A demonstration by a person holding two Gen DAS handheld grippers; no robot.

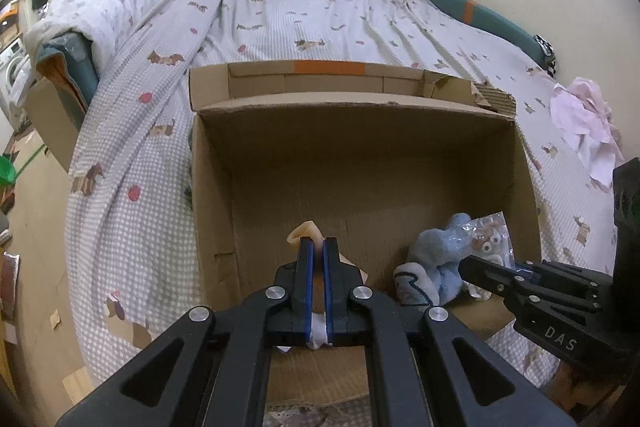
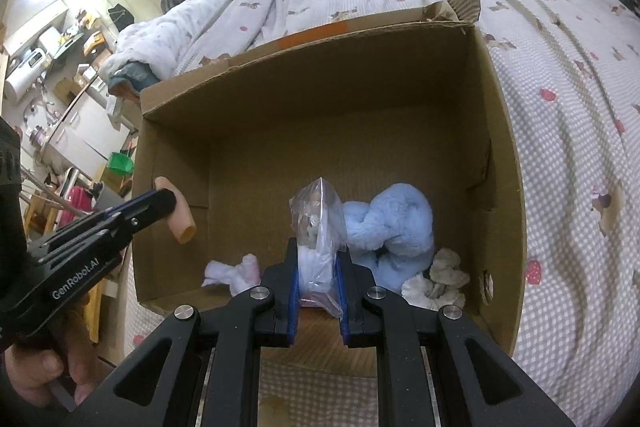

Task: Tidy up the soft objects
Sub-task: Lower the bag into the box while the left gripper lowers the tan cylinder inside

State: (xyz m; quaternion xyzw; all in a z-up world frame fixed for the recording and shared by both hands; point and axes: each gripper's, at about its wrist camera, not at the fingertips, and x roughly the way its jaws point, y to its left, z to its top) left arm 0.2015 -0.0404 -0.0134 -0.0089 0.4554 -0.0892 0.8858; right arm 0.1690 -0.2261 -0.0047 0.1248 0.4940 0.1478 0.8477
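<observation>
Over on the left, the left gripper (image 1: 318, 247) has its blue-edged jaws nearly together, pinched on a peach-colored soft toy (image 2: 181, 217) that pokes out past the tips, right at the left wall of the cardboard box (image 2: 506, 155). The box sits open on a bed with a checked dog-print blanket (image 1: 132, 155). Down on the box floor there's a small white-and-pink soft thing (image 2: 236, 273) near the front left. In the middle, the right gripper (image 2: 318, 259) is clamped on a clear plastic bag (image 2: 318, 219) with small toys in it, held just above the floor. Right beside that lies a fluffy blue plush (image 2: 394, 227), and a white fuzzy toy (image 2: 438, 279) is tucked by the right wall.
</observation>
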